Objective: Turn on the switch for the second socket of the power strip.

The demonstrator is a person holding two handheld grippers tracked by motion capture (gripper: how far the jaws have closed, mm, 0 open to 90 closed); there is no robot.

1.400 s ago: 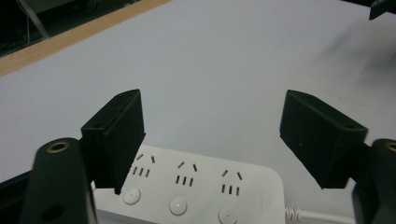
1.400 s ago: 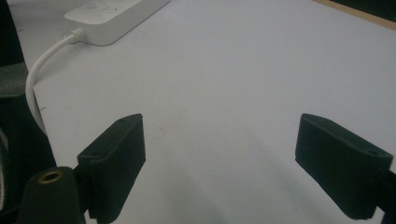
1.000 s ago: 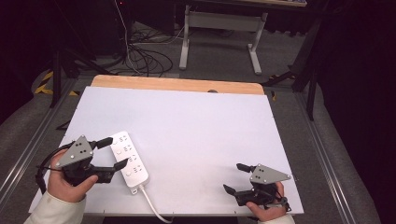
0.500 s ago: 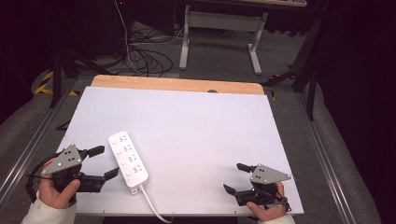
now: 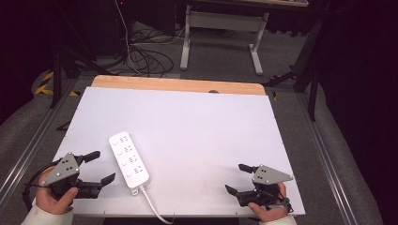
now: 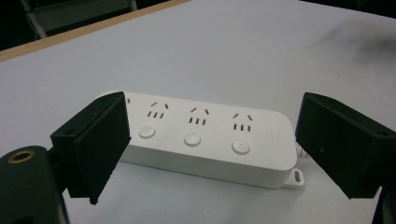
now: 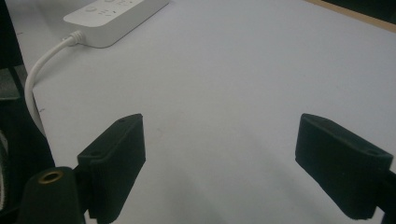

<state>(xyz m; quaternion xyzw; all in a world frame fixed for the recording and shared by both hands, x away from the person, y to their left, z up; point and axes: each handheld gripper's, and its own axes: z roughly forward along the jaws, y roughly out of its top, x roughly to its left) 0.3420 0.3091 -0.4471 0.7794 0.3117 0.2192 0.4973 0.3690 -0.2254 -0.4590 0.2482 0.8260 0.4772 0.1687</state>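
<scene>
Left gripper [image 5: 103, 167] first: jaws spread wide, nothing between them, the tips pointing at the long side of the white power strip [image 5: 129, 160] and stopping just short of it, apart from it. In the left gripper view the strip [image 6: 205, 137] lies crosswise beyond the two black pads, three round buttons in a row and socket slots above them; there is faint lettering at its right end (too small for me to read). The right gripper [image 5: 236, 178] sits at the near right corner of the white table [image 5: 197, 122], jaws equally wide and holding nothing, bare tabletop ahead of them in the right gripper view [image 7: 219, 161]. The strip lies at an angle in the near left part of the table, its white cord [image 5: 152, 208] trailing off the near edge; the right gripper view catches that cord [image 7: 39, 77] curving down from the strip's end. Room to move: the whole middle and far half of the sheet is bare, out to the wooden strip [image 5: 178, 85] along the far edge, while both hands hover right at the near edge. Compared with a second ago, the left gripper has drawn back toward the near left corner, off the strip, which has stayed in place; the right one has not budged.
</scene>
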